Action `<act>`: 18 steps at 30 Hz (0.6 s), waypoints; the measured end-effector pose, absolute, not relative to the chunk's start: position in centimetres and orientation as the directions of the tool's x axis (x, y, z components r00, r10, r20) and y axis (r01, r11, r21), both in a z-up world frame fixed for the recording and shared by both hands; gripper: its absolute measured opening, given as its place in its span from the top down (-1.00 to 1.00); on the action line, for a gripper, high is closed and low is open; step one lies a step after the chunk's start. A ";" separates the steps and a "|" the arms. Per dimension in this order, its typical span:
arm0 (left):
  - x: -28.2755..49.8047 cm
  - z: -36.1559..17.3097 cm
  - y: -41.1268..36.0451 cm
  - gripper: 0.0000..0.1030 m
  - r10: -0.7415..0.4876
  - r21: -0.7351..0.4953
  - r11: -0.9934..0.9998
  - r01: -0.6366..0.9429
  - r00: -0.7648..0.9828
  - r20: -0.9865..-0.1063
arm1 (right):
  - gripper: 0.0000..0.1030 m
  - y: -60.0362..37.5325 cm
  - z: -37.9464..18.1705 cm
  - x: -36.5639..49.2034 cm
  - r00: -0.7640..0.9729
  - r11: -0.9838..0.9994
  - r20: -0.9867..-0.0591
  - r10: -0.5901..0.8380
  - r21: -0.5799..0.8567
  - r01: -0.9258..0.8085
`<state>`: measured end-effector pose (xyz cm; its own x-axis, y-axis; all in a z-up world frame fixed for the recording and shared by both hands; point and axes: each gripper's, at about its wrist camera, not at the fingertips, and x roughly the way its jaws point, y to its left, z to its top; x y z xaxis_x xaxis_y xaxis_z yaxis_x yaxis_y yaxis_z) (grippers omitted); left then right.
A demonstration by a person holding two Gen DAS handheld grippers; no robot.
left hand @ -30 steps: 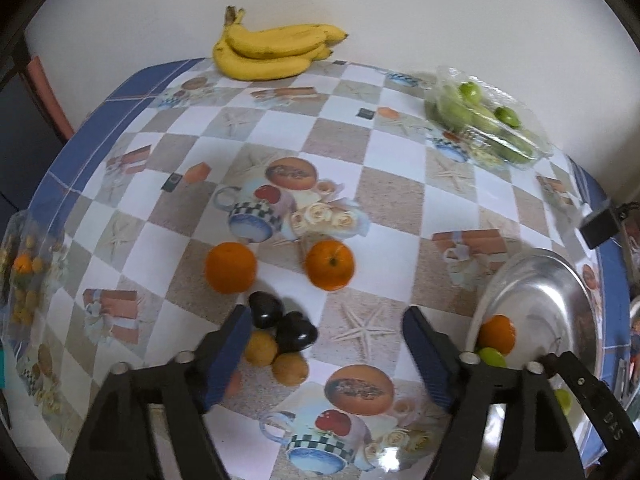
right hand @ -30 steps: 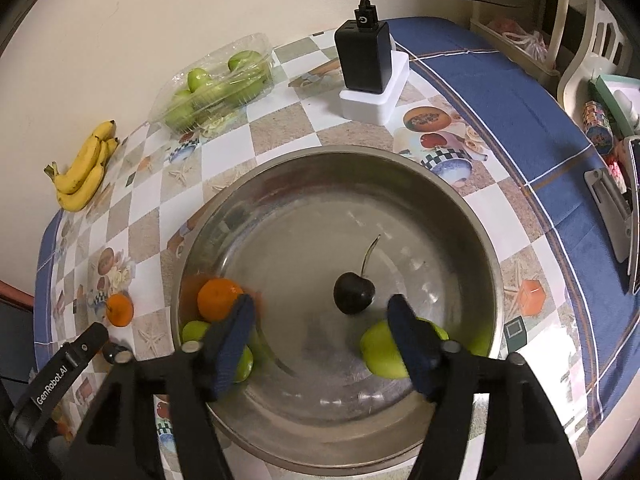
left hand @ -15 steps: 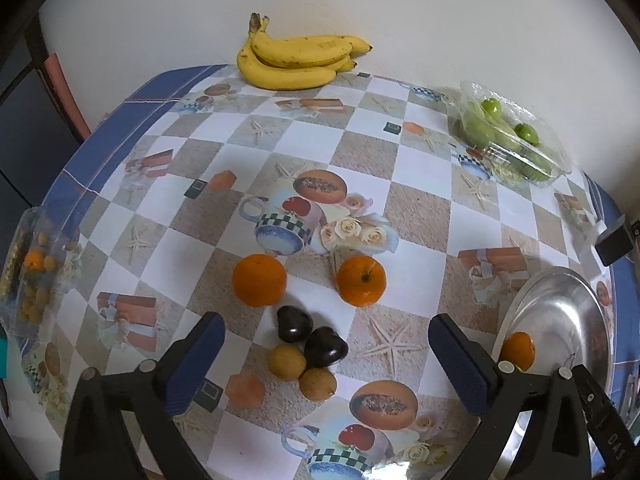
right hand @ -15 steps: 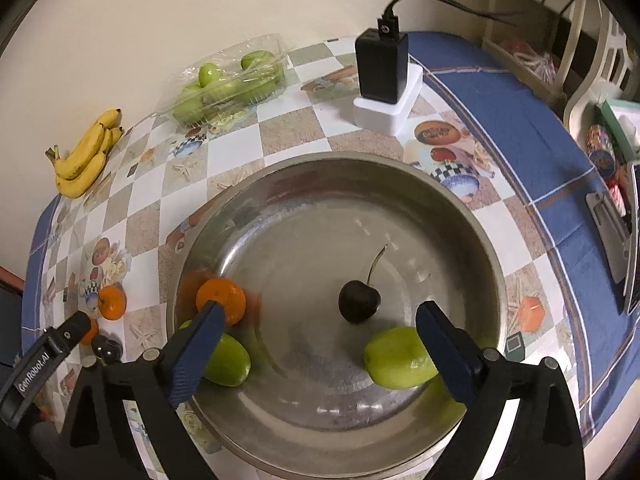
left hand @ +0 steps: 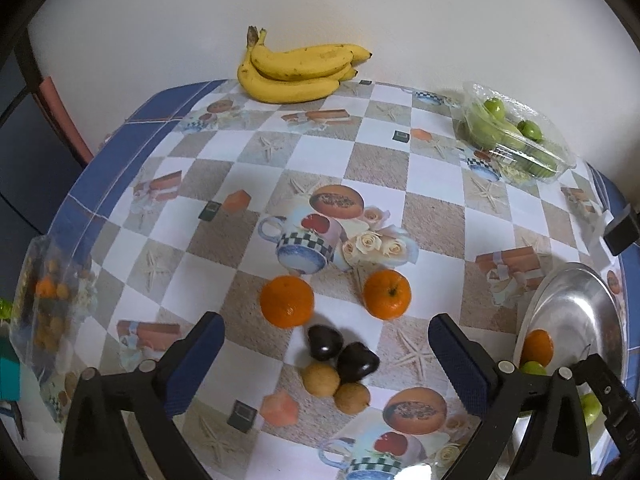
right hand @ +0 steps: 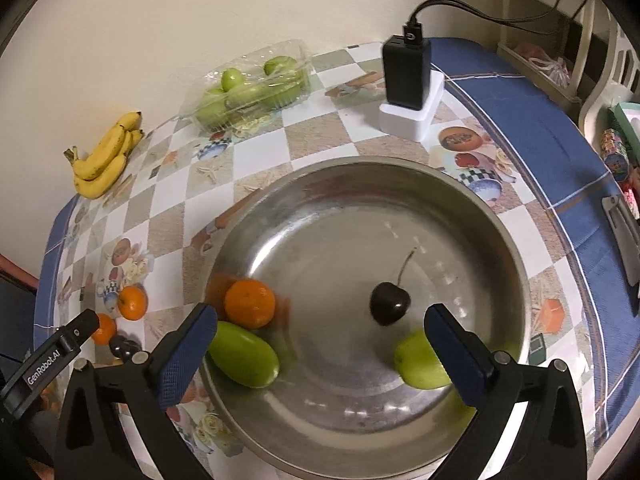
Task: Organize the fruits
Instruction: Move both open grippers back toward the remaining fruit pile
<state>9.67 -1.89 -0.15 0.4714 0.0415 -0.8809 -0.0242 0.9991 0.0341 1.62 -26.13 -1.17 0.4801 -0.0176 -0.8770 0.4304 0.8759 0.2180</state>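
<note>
My left gripper point(left hand: 326, 354) is open and empty above the table. Between its fingers lie two dark fruits point(left hand: 344, 354) and two small tan fruits point(left hand: 321, 378). Two oranges point(left hand: 287, 301) point(left hand: 387, 294) sit just beyond. My right gripper point(right hand: 316, 344) is open and empty over a steel bowl point(right hand: 460, 184). The bowl holds an orange point(right hand: 250, 303), a dark cherry point(right hand: 389, 303) with a stem and two green fruits point(right hand: 244, 354) point(right hand: 420, 364). The bowl also shows at the right of the left wrist view point(left hand: 580, 300).
A banana bunch point(left hand: 296, 74) lies at the far table edge by the wall. A clear plastic box of green fruit point(left hand: 516, 136) stands at the far right. A black charger on a white block point(right hand: 410, 88) stands beyond the bowl. A bag of small orange fruit point(left hand: 48, 312) lies at the left edge.
Both grippers have opened wide and drawn back and up from the fruit. The fruit on the table and in the bowl has stayed put.
</note>
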 end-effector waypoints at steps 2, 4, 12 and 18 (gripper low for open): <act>9.9 -0.1 -1.4 -1.00 0.026 0.025 1.000 -0.008 0.469 -0.883 | -1.00 -25.6 -0.9 1.8 0.493 0.887 -0.870 -0.018 0.214 0.410; 10.2 0.1 -0.9 -1.00 0.026 0.031 1.000 0.003 0.472 -0.881 | -1.00 -25.1 -0.7 2.0 0.504 0.895 -0.863 -0.022 0.208 0.395; 11.3 0.9 2.9 -1.00 0.033 0.015 0.999 -0.042 0.490 -0.871 | -1.00 -21.8 0.3 3.3 0.556 0.931 -0.831 0.025 0.222 0.290; 12.1 0.7 6.6 -1.00 0.040 -0.027 0.992 -0.127 0.491 -0.870 | -1.00 -18.4 0.7 4.9 0.563 0.944 -0.821 0.100 0.256 0.206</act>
